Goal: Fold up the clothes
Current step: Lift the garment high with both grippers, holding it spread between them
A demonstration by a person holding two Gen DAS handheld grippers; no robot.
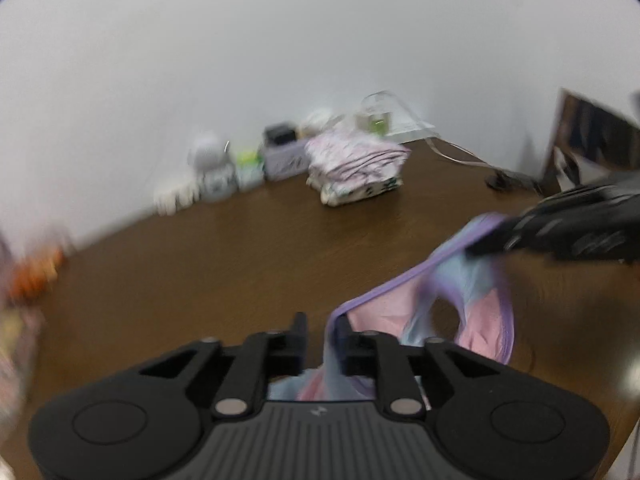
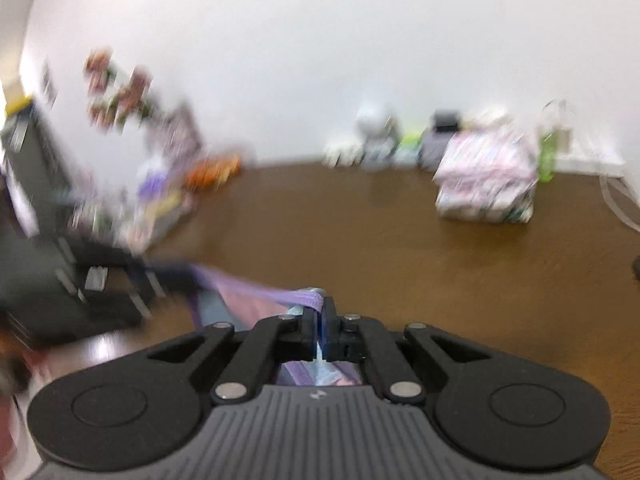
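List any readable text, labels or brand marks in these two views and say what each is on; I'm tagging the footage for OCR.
No text can be read in either view.
Left tool: small pale mark on its body, no letters legible.
Right tool: similar small mark, not legible.
Boxes by the wall behind the folded clothes stack: any print is too blurred.
Wall pictures: blurred.

Left gripper (image 1: 322,326): jaws parted, purple waistband of the pink-and-blue underwear (image 1: 472,304) lying against the right finger; right gripper (image 1: 496,236), ahead and right of the jaws, clamps the far waistband end; folded clothes stack (image 1: 356,170) on the brown table (image 1: 224,256) well beyond the jaws.
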